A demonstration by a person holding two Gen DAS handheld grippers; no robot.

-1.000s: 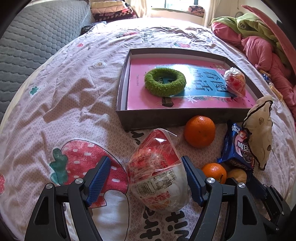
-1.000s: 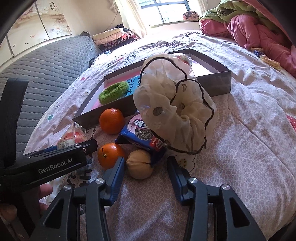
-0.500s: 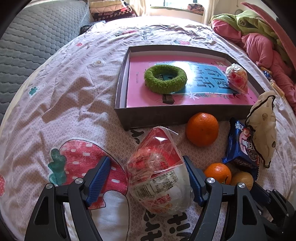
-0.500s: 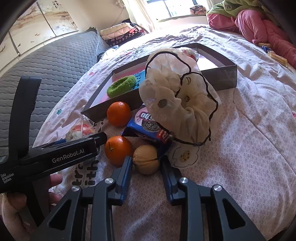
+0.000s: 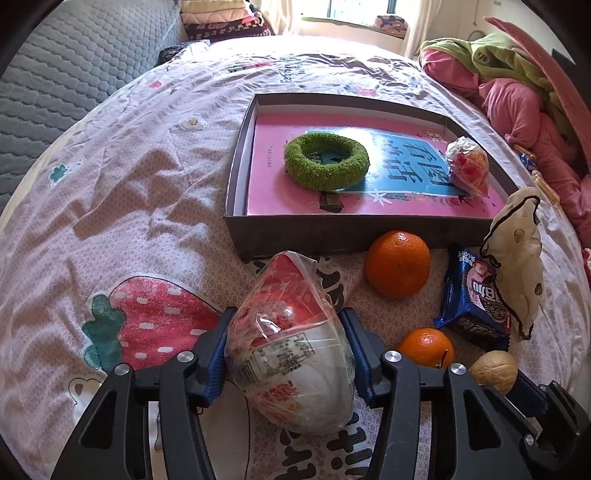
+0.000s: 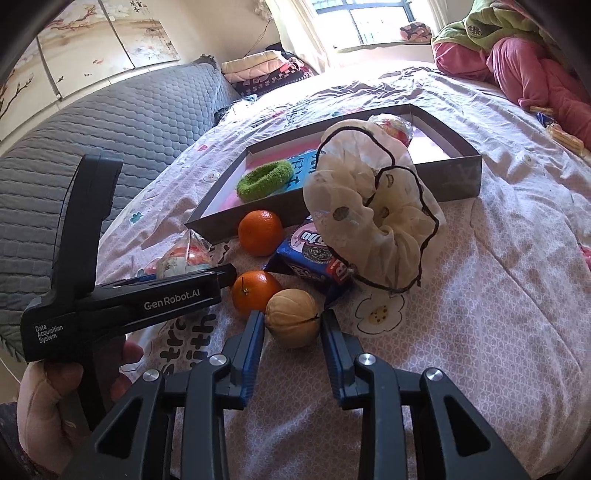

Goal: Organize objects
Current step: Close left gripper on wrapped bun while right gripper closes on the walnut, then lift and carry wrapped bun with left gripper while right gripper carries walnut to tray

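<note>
A red-and-white snack in clear wrap (image 5: pixel 291 350) lies on the bedsheet. My left gripper (image 5: pixel 287 314) is closing on it, and both blue pads touch its sides. My right gripper (image 6: pixel 292 317) is shut on a tan walnut (image 6: pixel 293 323), which rests on the sheet. Beside the walnut are a small orange (image 6: pixel 255 295), a bigger orange (image 6: pixel 260 232), a blue cookie pack (image 6: pixel 314 258) and a cream scrunchie (image 6: pixel 373 229) lying on the pack. Behind them stands a grey box tray (image 5: pixel 295 236) with a pink book, a green scrunchie (image 5: pixel 327 166) and a small wrapped sweet (image 5: pixel 467 166) inside.
A heap of pink and green bedding (image 5: pixel 517 92) fills the far right. A grey quilted cushion (image 5: pixel 55 74) runs along the left, with folded blankets (image 5: pixel 221 18) beyond it. A hand (image 6: pixel 37 387) holds the left gripper's handle.
The left jaws have drawn in from wide apart until they touch the wrapped snack. The right jaws have narrowed onto the walnut. Neither hand has shifted much.
</note>
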